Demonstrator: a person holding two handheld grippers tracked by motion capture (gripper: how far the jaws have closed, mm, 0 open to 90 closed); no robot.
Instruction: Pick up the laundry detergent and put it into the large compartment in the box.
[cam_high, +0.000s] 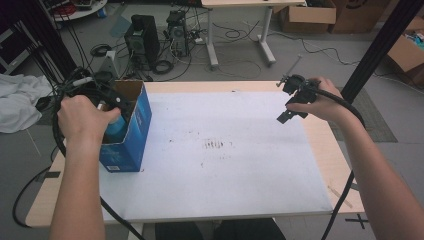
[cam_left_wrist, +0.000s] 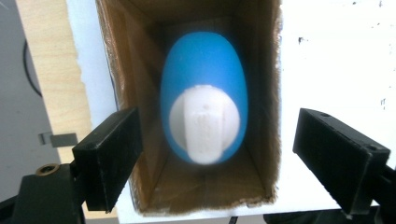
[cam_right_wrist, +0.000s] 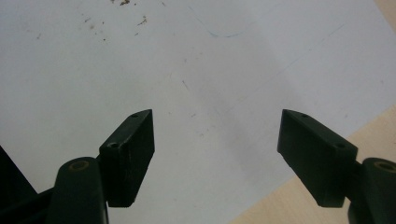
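A blue bottle with a white cap stands inside an open cardboard box. In the left gripper view it sits in the centre of the frame, seen from straight above, cap toward the camera, the brown inner walls of the box close around it on all sides. In the high view the box is blue outside and stands at the left of the frame, on the left edge of a white sheet that covers most of the table; a bit of the blue bottle shows through its open top.

The left gripper hangs over the box mouth. Its two black jaws are wide apart, one at lower left of its view, one at lower right, both above the box rim and clear of the bottle. In the high view the left hand covers most of this gripper.

The right gripper is held over bare white sheet, its jaws also wide apart and holding nothing. In the high view it sits at upper right, in the right hand, well apart from the box.

The step in hand looks like reaching into the box for the bottle. The next move would call for lowering the left jaws straight down inside the box walls, one on each side of the cap or neck, then closing. The fit is tight, so the jaws may catch the rim; the right gripper might need to steady the box.
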